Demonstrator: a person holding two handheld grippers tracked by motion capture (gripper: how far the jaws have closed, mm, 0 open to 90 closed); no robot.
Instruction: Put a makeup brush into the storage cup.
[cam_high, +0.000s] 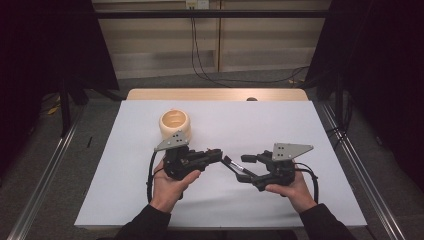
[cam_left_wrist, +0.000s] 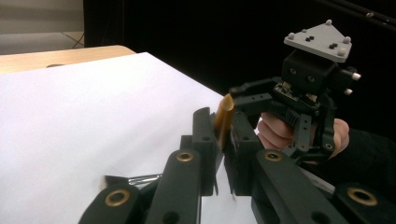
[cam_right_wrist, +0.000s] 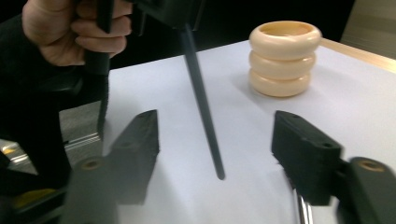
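My left gripper (cam_high: 216, 154) is shut on a thin stick (cam_left_wrist: 224, 116). The stick's gold end pokes up above the jaws in the left gripper view. In the right gripper view its dark shaft (cam_right_wrist: 203, 107) slants down, and the tip is at the white sheet. A small brush (cam_high: 235, 166) with a silver ferrule (cam_left_wrist: 140, 178) lies on the sheet between the two grippers. My right gripper (cam_high: 246, 169) faces the left one, open, with its jaws on either side of the stick's lower end (cam_right_wrist: 215, 135) and nothing gripped.
A cream ringed pot (cam_high: 175, 123) stands upright just behind the left gripper, also seen in the right gripper view (cam_right_wrist: 285, 58). The white sheet (cam_high: 280, 125) covers a wooden table. Metal rails and dark curtains flank the table.
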